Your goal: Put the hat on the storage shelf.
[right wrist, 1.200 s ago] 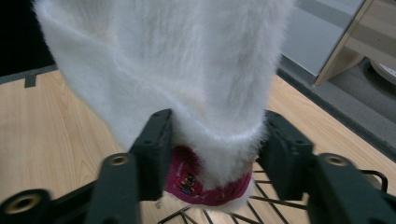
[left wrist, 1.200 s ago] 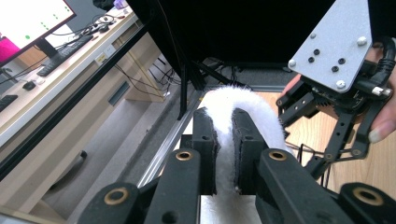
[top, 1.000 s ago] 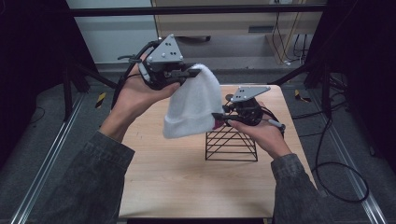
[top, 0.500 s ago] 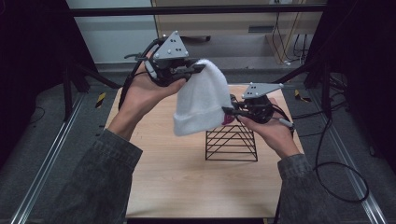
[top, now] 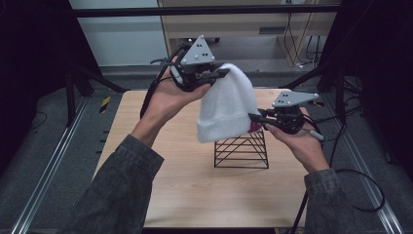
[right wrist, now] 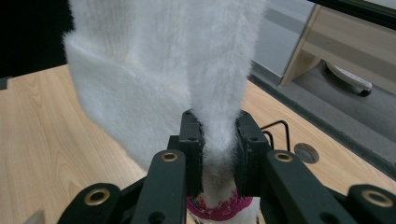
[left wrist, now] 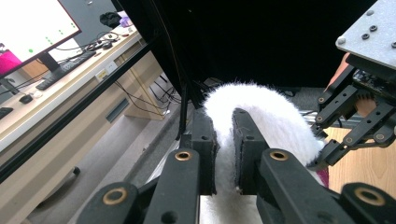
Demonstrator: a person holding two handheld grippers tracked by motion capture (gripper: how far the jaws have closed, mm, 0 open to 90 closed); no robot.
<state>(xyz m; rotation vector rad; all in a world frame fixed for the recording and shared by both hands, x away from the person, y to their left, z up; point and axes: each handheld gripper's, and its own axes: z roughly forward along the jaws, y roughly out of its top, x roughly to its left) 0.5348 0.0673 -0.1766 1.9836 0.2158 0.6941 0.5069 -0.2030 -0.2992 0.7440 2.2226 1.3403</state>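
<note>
A lab or research office: black metal framing [top: 204, 10] rings the wooden surface [top: 195, 185], cables [top: 297, 44] trail over the grey floor, and a desk holds a monitor [left wrist: 32, 28] and keyboard [left wrist: 60, 74].

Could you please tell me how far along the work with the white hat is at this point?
Done: both grippers, left gripper and right gripper, are clamped on the fluffy white knit hat, lifted off the table. In hand: it hangs above the black wire rack. Left, probably: setting it on the rack.

Left gripper [top: 221, 74] raised, right gripper [top: 255, 118] lower; both clamped.
</note>
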